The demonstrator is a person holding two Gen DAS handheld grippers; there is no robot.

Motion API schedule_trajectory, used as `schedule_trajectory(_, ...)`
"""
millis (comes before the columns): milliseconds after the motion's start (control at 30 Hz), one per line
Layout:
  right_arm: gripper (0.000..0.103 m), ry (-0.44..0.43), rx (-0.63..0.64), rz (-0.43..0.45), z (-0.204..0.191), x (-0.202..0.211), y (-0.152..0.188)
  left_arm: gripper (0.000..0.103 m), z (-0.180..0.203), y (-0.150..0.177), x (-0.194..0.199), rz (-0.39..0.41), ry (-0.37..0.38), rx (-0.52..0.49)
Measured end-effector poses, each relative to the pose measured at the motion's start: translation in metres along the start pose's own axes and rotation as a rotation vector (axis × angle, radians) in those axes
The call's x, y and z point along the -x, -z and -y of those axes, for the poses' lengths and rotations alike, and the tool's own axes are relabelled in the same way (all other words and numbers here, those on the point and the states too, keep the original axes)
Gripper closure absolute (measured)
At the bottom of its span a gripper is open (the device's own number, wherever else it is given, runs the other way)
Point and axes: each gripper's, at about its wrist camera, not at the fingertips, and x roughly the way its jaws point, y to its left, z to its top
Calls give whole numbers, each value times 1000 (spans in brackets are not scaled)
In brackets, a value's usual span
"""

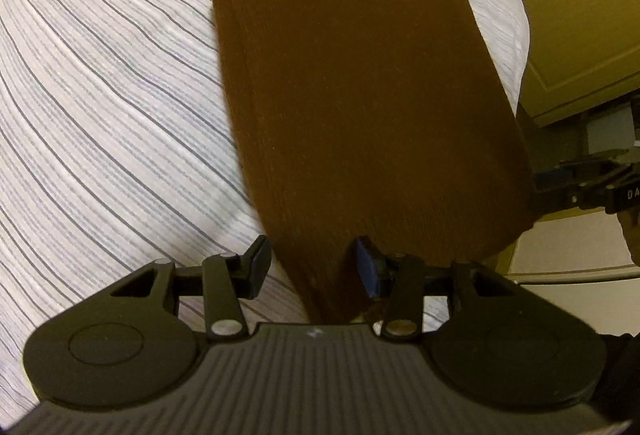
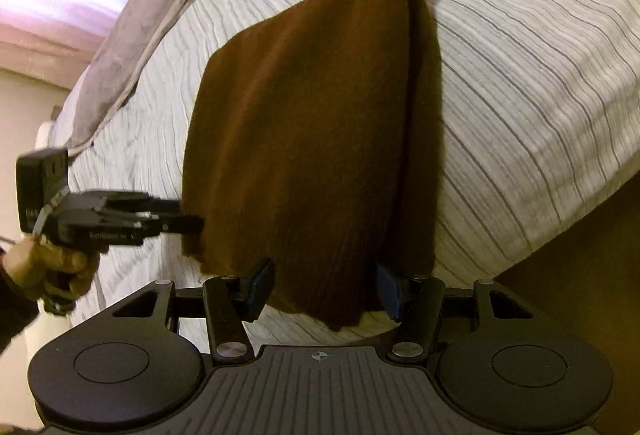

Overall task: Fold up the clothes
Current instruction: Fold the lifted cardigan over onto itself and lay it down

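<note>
**Ana:** Striped bedspread fills the background, a yellowish door off beyond. Brown garment lies folded into a thick rectangle, stretching forward from both claws.

**Ben:** Left gripper stands wide, the near hem between its fingers, no pinch. Right gripper matches: wide, straddling the near edge.

**Ana:** Progress?

**Ben:** Looks well along, several layers stacked. Perhaps one last fold or a tidy-up remains. A pillow lies far off.

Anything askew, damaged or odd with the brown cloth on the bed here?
Nothing stands out. The folded brown cloth lies on the striped bedspread, with both grippers, left and right, open at its near edge.
</note>
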Motion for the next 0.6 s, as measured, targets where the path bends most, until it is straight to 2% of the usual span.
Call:
schedule_trajectory(100,46,-6,-69,-3,6,-2,-4,66,3,4,1,-6,3,-11)
schedule_trajectory(167,70,-11,-125,-10,14,-9,-7,74,5,6,2,-9,2,-18)
schedule_trajectory(200,75,-14,-152,-15,19,-12,-9,86,5,6,3,-7,0,-20)
schedule_trajectory(233,86,-19,-172,-21,24,-15,-11,91,6,5,4,-5,-2,-23)
schedule_trajectory(300,89,-12,-161,-34,25,-11,-16,94,10,6,10,9,-8,-34)
schedule_trajectory(467,90,14,-63,-18,10,26,-29,95,28,7,43,70,46,-31)
schedule_trajectory(567,90,110,5,-41,12,16,-28,95,35,13,31,46,68,-32)
schedule_trajectory(600,90,118,5,-51,16,7,-27,95,36,16,21,28,65,-29)
